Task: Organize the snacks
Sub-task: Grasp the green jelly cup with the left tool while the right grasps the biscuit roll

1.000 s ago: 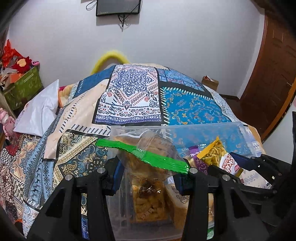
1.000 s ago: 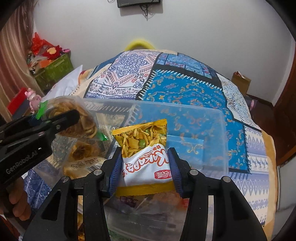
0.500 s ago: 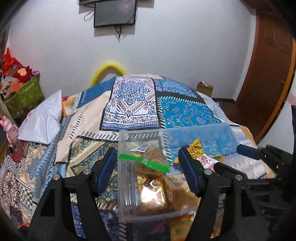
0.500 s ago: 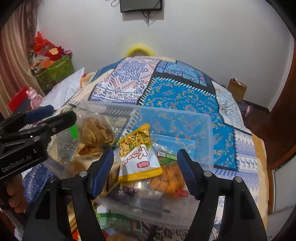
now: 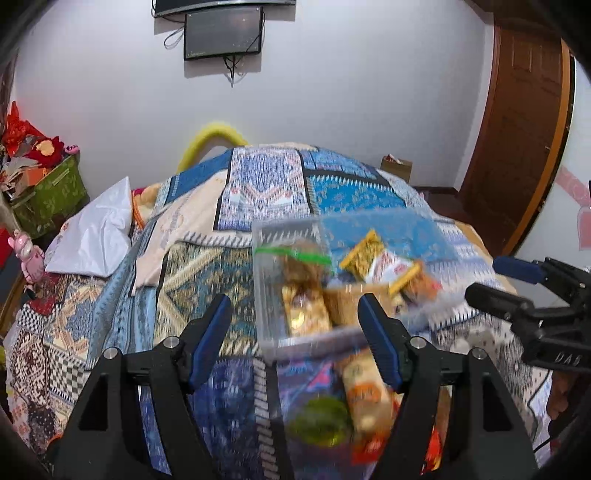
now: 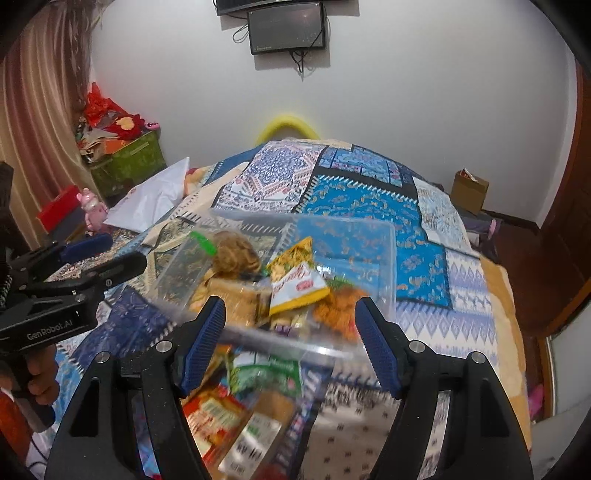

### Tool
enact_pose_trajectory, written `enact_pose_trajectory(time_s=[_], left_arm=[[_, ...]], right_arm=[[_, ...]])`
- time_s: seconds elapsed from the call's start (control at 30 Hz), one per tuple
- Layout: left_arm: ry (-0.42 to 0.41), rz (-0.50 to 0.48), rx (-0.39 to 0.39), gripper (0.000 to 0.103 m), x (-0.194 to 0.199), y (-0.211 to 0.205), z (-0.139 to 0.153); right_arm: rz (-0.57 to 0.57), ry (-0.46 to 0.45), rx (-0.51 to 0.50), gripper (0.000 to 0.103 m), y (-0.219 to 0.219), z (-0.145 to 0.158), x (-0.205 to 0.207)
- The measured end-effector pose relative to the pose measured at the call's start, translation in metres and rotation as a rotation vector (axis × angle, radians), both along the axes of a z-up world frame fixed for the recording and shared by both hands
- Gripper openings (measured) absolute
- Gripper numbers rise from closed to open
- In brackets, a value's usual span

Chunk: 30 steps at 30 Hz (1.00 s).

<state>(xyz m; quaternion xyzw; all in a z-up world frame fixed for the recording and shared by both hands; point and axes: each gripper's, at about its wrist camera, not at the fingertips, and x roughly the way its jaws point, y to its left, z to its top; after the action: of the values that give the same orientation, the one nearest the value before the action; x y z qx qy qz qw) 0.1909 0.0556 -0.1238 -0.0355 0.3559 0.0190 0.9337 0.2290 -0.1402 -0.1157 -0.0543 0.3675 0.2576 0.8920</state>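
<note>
Bed: patchwork quilt (image 6: pixel 369 206) spread across it, wall-mounted screen (image 6: pixel 286 31) above.
Container: clear plastic box (image 6: pixel 384 266) sits on the quilt, packed with snacks.
Yellow packet (image 6: pixel 295 282): leaning among the others inside the box.
Zip bag (image 5: pixel 295 258): green-sealed, at the box's left end.
Loose snacks (image 6: pixel 240 417): lying blurred in front of the box.
Left gripper (image 5: pixel 295 341): fingers wide apart, holding nothing.
Right gripper (image 6: pixel 290 341): fingers spread too, empty.

"GenRobot.AI" on left claw (image 6: pixel 86 258) body
</note>
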Motion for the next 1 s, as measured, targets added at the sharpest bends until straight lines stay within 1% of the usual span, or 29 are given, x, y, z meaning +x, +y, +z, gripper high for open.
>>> enact_pose_trajectory(time_s=[0.2,0.4,0.57,0.63,0.73,0.87,0.93,0.97,1.0], left_arm=[[0.068,-0.008,-0.005,0.070,-0.024,0.003,-0.025],[0.135,0.011,-0.038,0.070,-0.033,0.007,-0.050],[0.184,0.008,-0.062,0.071,-0.034,0.003,-0.069],[0.193,-0.005,-0.091,0.071,-0.034,-0.001,-0.075],[0.186,-0.010,-0.094,0.071,-0.033,-0.008,-0.078],[0.215,-0.018,-0.123,0.071,-0.029,-0.015,-0.088],[0.224,-0.012,-0.120,0.071,-0.027,-0.017,-0.093],[0.223,-0.007,-0.120,0.071,-0.027,-0.017,-0.094],[0.225,-0.002,-0.126,0.071,-0.027,-0.017,-0.096]], right_arm=[[-0.002,0.060,0.014,0.070,-0.003,-0.017,-0.018],[-0.013,0.090,-0.061,0.070,-0.002,-0.043,-0.036],[-0.007,0.148,-0.073,0.070,-0.002,-0.063,-0.043],[0.001,0.169,-0.077,0.070,-0.001,-0.069,-0.046],[0.000,0.172,-0.090,0.070,0.000,-0.076,-0.048],[-0.008,0.202,-0.043,0.070,-0.005,-0.078,-0.046],[-0.011,0.212,-0.021,0.069,-0.008,-0.079,-0.045],[-0.011,0.215,-0.013,0.069,-0.010,-0.079,-0.045],[-0.006,0.220,-0.004,0.065,-0.012,-0.079,-0.045]])
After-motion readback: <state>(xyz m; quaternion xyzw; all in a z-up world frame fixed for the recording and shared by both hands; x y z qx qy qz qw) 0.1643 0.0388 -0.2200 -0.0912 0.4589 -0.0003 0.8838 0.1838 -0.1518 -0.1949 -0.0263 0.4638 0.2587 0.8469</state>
